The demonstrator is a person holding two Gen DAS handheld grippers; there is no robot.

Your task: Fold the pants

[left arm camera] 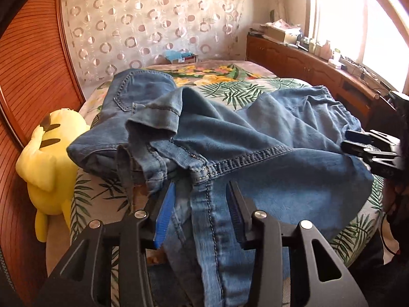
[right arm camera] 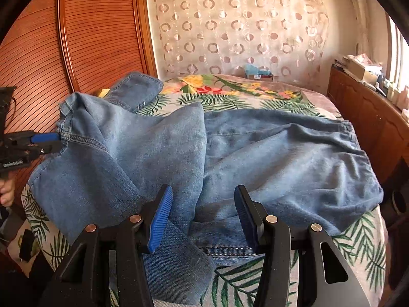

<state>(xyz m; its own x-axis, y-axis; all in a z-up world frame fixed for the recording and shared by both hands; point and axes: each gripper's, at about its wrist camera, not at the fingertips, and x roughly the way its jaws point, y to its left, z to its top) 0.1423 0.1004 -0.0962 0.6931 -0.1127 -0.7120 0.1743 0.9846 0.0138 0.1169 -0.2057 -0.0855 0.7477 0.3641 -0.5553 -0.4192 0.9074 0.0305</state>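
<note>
Both pairs of jaws stand apart with denim lying between them, no pad pressing on it: the left gripper (left arm camera: pixel 199 197) straddles a stitched seam at the lower middle of the left wrist view, and the right gripper (right arm camera: pixel 203 204) spans a rumpled fold at the lower middle of its own view. The bases of both tools are cut off by the bottom edges. At far left of the left view a yellow plush (left arm camera: pixel 48 158) lies against the wooden panel (left arm camera: pixel 30 51), its lower part hidden behind the bed (left arm camera: pixel 230 89). The jeans (left arm camera: pixel 230 140) sprawl in a heap across the middle of the floral bedspread, one leg thrown over the other, so much of the lower layer is buried and the waistband is hard to pick out. At right the other gripper pokes in at the jeans' edge, its body cut off by the frame, and the window (left arm camera: pixel 358 25) is blown out white. In the right view the left gripper shows at the left edge beside a hem, a hand (right arm camera: pixel 7 192) below it partly cropped. The cabinet (right arm camera: pixel 370 117) at right carries clutter too small to identify.
</note>
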